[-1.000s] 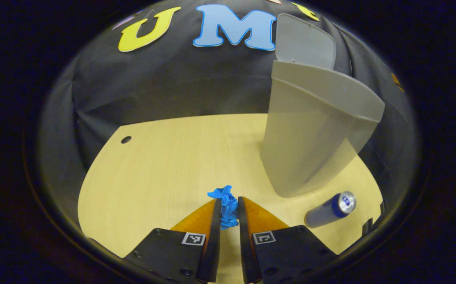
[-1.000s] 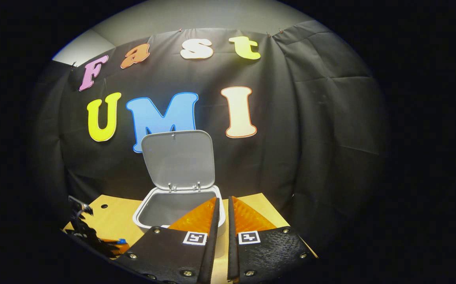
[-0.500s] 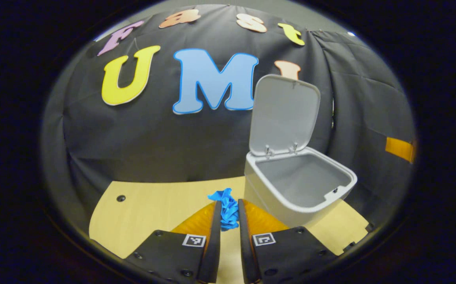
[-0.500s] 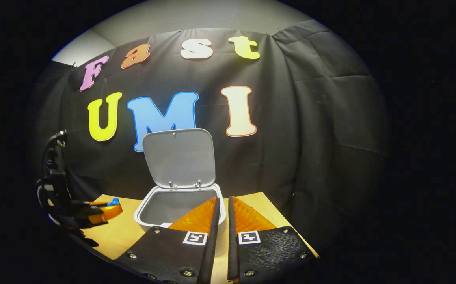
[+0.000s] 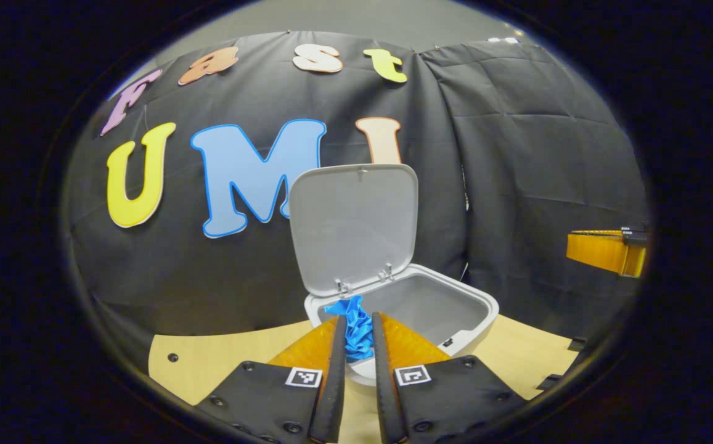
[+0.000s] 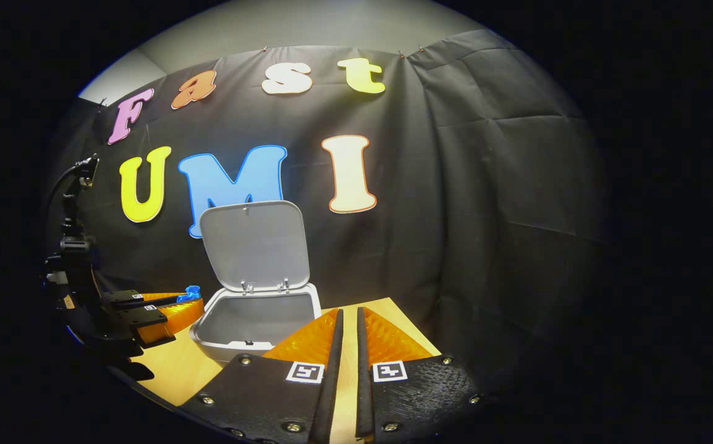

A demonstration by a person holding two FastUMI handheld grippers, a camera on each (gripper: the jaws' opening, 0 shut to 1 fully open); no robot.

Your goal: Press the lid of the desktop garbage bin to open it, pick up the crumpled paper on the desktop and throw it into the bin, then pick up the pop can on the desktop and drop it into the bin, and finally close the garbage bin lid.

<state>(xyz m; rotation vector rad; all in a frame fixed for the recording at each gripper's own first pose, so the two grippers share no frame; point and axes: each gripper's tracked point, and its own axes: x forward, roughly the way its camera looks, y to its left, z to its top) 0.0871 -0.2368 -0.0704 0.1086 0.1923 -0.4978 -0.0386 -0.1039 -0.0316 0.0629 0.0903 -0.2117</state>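
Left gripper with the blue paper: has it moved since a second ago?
Yes. In the right gripper view, the left gripper has risen from the table and closed in on the open bin, crumpled paper still clamped.

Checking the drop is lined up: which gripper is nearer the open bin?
Left. The left gripper, holding the crumpled paper, sits at the bin rim; the right gripper hangs back beside it.
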